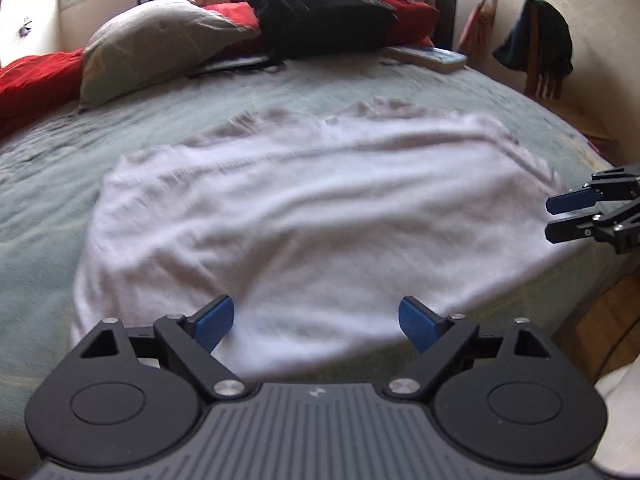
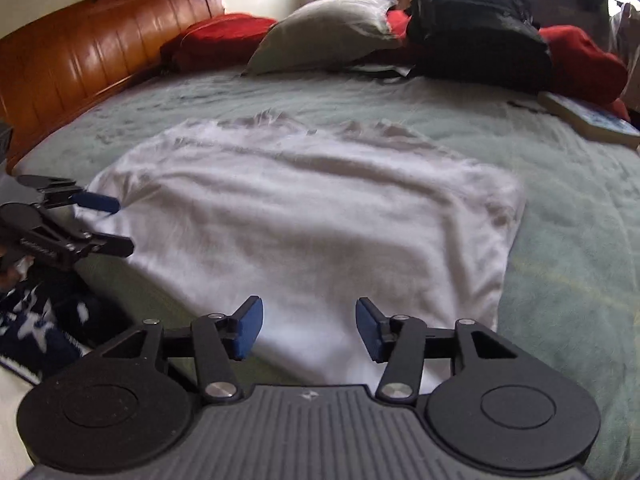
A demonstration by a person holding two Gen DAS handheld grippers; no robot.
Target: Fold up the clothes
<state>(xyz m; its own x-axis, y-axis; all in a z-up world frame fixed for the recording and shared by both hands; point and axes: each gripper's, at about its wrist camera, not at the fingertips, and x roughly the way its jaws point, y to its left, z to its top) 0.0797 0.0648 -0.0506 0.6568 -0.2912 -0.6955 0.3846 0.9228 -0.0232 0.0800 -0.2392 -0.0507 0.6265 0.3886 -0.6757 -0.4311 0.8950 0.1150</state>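
Bed (image 1: 60,184): white garment (image 1: 304,216) spread flat near its front edge; our left tongs (image 1: 316,322) and right tongs (image 2: 309,326) both spread, empty. Folding stage unclear.

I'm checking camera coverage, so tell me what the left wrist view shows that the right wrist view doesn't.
Only the left wrist view shows the dark garment draped over a wooden chair by the wall.

Only the right wrist view shows the wooden headboard and the dark star-patterned fabric at lower left.

Both share the white garment spread on the green bedsheet, the grey pillow, the black backpack, and both grippers, left gripper and right gripper, open and holding nothing.
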